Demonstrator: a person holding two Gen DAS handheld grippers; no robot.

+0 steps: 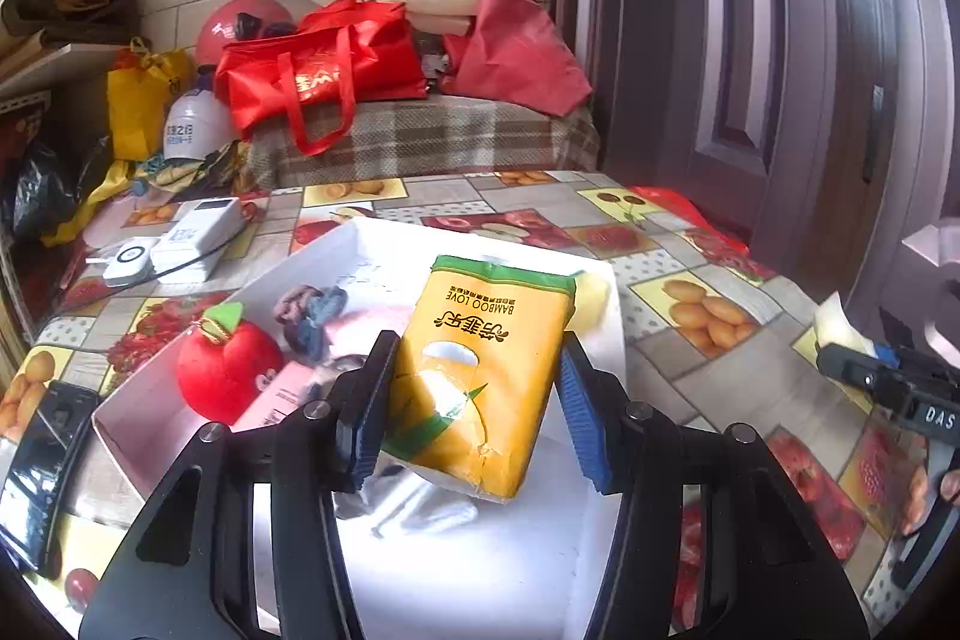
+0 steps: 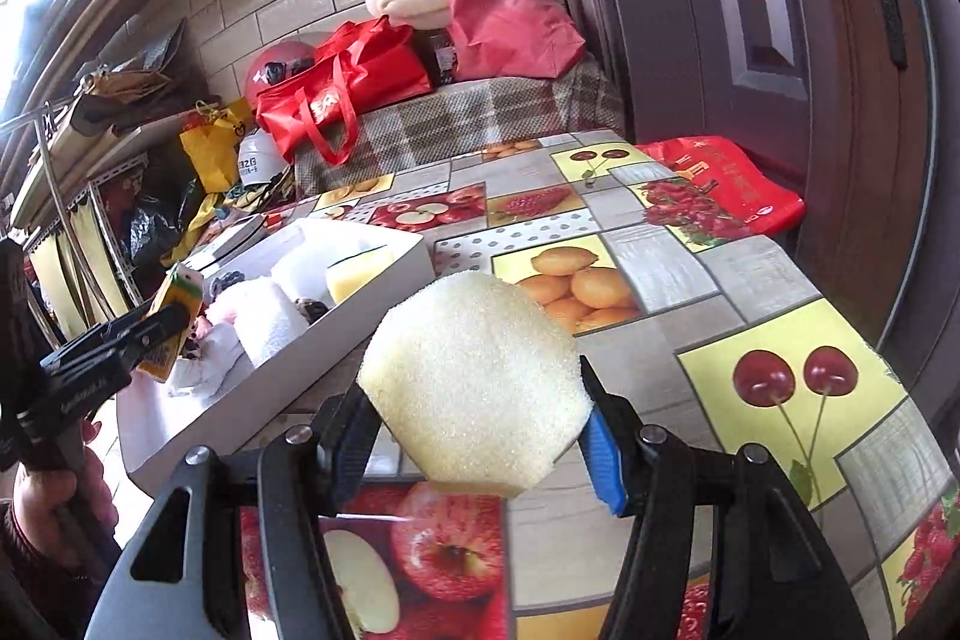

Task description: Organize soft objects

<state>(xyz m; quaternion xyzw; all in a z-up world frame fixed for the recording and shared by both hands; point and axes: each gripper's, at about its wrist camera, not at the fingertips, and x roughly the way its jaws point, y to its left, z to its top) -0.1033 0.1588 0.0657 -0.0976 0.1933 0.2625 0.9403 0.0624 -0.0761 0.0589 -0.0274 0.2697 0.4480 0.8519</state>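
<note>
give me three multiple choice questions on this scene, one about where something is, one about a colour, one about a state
1. Where is the red apple plush?
A. inside the white box
B. on the plaid bench
C. in the right gripper

2. What colour is the top band of the tissue pack?
A. blue
B. green
C. black

3. What is the state of the right gripper?
A. open and holding nothing
B. shut on the red bag
C. shut on the sponge

Answers:
1. A, the plush sits within the walls of the white box, next to a pink item.
2. B, a green strip runs along the yellow pack's far end, while the left gripper has its fingers on both sides of the pack.
3. C, the pale yellow sponge is pinched between the fingers above the tablecloth.
</note>
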